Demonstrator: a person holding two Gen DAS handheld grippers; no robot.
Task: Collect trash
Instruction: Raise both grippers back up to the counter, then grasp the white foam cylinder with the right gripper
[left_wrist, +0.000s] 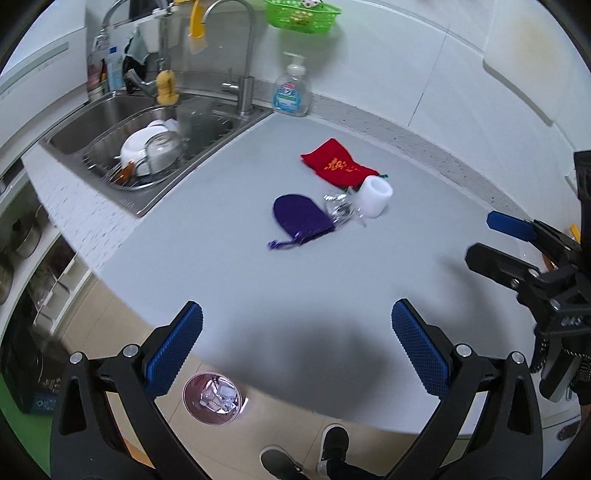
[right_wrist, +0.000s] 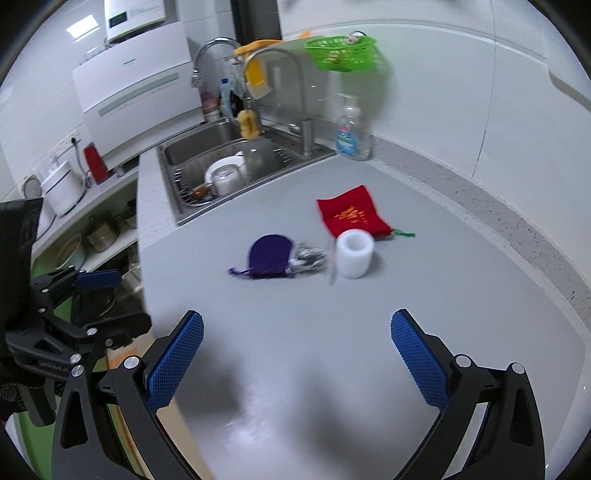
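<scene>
The left gripper (left_wrist: 297, 347) hangs with its blue-padded fingers (left_wrist: 175, 349) spread wide and nothing between them, above the near edge of the grey countertop (left_wrist: 369, 266). The right gripper (right_wrist: 297, 354) is likewise released, its pads (right_wrist: 419, 356) far apart and empty, over the same grey surface. In the left wrist view the right gripper shows at 3 o'clock; in the right wrist view the left gripper shows at 9 o'clock, beyond the counter's edge.

Out ahead of both tools, around the centre of the countertop, lies a small cluster. A purple drawstring pouch (left_wrist: 301, 218) lies flat with its cord trailing toward the near side. Just beside it, at its 3 o'clock, sits a crumpled silvery wrapper (left_wrist: 340, 208), touching or nearly touching the pouch; the blur does not let me tell which. Next along is a white cylinder (left_wrist: 375, 195), upright with its open top showing. In the right wrist view a thin pale strip (right_wrist: 332, 266) lies between wrapper and cylinder. Behind the cylinder, at 12 o'clock from it, a red pouch (left_wrist: 338, 168) with gold lettering lies flat.

Farther out, at 10 o'clock, is a steel sink (left_wrist: 110, 114) with white dishes and a glass jar in its rack. A soap pump bottle (left_wrist: 291, 90) stands at the back corner of the counter, and a green basket (left_wrist: 303, 16) hangs on the wall above it.

In the left wrist view, at 7 o'clock on the floor below the counter edge, stands a round bin (left_wrist: 214, 398) holding clear crumpled scraps. A person's dark shoes (left_wrist: 332, 446) show at 6 o'clock.
</scene>
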